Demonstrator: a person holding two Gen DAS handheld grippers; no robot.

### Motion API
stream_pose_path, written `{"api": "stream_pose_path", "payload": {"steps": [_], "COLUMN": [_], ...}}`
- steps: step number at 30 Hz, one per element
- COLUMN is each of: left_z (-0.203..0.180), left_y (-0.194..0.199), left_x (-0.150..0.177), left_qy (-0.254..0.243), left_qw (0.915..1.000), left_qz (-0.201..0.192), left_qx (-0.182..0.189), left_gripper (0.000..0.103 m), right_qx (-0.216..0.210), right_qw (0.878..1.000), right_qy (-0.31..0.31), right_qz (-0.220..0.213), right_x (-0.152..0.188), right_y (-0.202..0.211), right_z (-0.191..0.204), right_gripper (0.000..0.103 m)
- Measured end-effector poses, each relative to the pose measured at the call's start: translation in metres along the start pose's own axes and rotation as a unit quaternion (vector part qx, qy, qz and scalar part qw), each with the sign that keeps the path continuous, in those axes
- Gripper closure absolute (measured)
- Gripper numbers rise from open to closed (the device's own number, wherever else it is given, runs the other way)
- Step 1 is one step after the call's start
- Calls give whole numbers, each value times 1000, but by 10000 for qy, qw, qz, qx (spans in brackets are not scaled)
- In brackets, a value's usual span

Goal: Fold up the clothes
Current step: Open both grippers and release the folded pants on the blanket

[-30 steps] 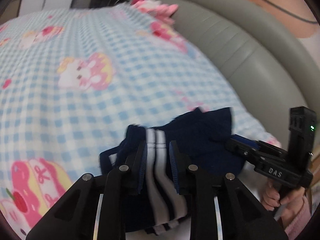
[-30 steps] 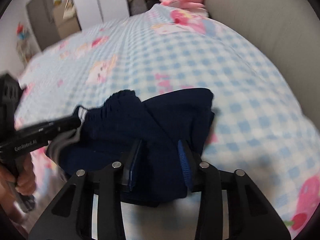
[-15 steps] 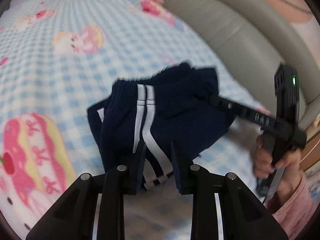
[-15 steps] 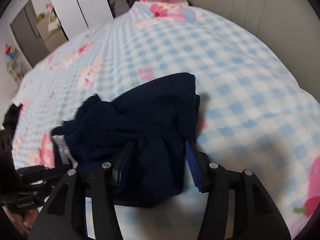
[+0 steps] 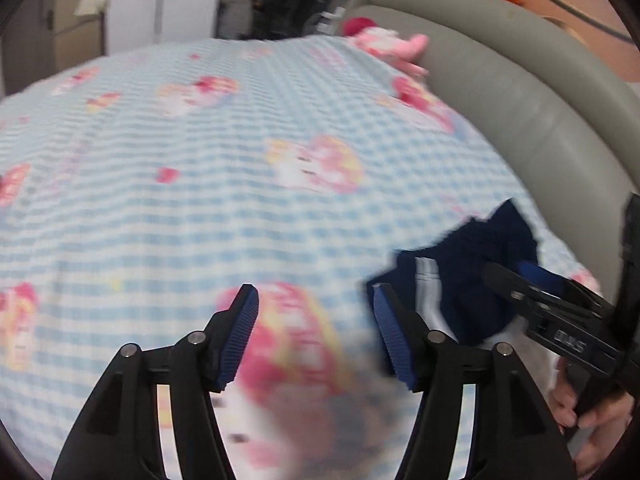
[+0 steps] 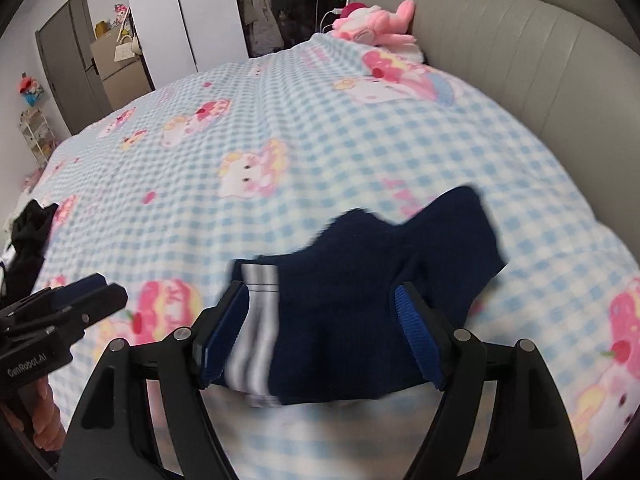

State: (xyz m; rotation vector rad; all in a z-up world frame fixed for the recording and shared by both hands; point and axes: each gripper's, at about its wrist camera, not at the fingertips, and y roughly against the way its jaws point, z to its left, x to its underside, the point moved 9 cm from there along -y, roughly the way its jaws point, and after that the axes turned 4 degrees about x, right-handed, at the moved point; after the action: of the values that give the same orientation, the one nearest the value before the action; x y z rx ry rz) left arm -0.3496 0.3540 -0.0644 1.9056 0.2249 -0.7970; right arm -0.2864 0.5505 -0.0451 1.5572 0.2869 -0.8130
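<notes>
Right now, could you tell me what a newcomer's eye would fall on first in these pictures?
Probably the navy shorts with white side stripes, lying bunched on the blue checked blanket close to the camera. The right gripper frames them with jaws apart, while the left gripper stands open over bare blanket. A pink plush toy sits at the far end by the grey headboard.

Right wrist view. Right gripper (image 6: 320, 336), jaws just opened wide, framing folded navy shorts (image 6: 372, 292) with white side stripes, lying on a blue checked blanket (image 6: 280, 128). Left gripper (image 6: 86, 298) at near left. Pink plush toy (image 6: 376, 24) far, beside grey headboard (image 6: 520, 56).
</notes>
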Motion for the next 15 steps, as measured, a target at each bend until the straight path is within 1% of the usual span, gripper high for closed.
{"api": "stream_pose_path", "payload": {"steps": [2, 4, 6, 10, 12, 15], "left_z": [24, 52, 72, 97, 104, 104], "left_y": [15, 34, 49, 73, 85, 94], "left_x": [-2, -5, -3, 3, 8, 18], "left_qy": [106, 362, 531, 625, 585, 299], "left_qw": [9997, 9987, 9977, 9967, 9970, 9982], "left_qz": [-82, -201, -263, -325, -333, -316], "left_qx": [-200, -288, -327, -407, -383, -422], "left_gripper": [38, 37, 35, 35, 35, 34], "right_qx": [8, -56, -3, 158, 370, 771], "right_qw": [10000, 9999, 9998, 9990, 9980, 9943], "right_qy": [-11, 71, 203, 290, 312, 483], "right_qz": [-41, -44, -93, -300, -400, -561], "right_x": [1, 1, -2, -9, -12, -14], "right_y": [4, 14, 27, 52, 59, 58], "right_z": [15, 34, 49, 67, 67, 45], "right_gripper": [21, 15, 15, 14, 13, 13]}}
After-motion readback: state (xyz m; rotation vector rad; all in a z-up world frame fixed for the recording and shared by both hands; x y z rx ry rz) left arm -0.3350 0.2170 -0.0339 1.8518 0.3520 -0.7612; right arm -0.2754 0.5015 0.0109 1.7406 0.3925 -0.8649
